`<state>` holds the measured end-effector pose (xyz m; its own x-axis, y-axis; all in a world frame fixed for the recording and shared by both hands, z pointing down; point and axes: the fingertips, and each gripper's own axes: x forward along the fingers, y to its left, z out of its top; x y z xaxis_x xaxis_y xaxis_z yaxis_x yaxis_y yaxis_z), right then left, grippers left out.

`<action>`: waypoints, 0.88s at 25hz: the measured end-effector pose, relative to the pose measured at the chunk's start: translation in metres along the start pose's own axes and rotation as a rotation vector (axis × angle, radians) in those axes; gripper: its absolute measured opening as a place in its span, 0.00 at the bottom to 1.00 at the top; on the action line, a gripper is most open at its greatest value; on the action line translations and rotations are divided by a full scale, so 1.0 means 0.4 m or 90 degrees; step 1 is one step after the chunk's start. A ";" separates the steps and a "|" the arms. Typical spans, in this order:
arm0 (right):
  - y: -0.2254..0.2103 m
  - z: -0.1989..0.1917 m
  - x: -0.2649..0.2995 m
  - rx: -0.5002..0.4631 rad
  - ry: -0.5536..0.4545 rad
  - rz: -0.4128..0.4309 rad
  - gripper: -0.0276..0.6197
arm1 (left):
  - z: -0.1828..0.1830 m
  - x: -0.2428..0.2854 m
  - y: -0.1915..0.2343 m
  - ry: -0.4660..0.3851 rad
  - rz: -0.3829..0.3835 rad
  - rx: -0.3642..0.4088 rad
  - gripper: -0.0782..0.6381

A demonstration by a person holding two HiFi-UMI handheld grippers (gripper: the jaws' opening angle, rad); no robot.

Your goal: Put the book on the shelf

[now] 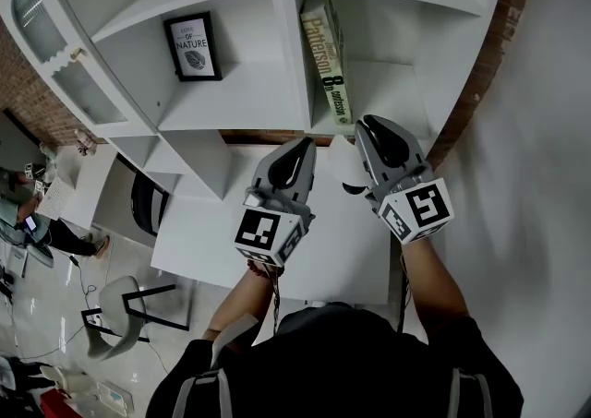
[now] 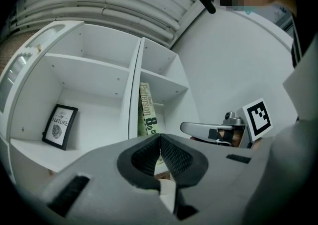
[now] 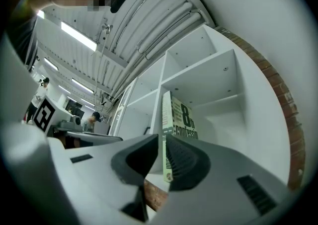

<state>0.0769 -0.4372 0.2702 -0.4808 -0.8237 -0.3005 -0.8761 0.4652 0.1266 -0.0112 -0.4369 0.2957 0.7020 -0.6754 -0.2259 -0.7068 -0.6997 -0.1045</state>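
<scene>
White shelf point(image 1: 231, 102), one book point(image 1: 325, 56), two tools point(image 1: 307, 143) point(image 1: 367, 122)
</scene>
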 end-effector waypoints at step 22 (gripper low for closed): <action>0.068 -0.111 -0.140 0.041 0.050 0.027 0.13 | -0.112 -0.046 -0.055 0.034 -0.012 -0.050 0.13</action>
<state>0.0785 -0.3929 0.3322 -0.5209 -0.8245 -0.2208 -0.8520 0.5179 0.0762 -0.0045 -0.4195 0.3457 0.7205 -0.6718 -0.1718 -0.6857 -0.7271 -0.0323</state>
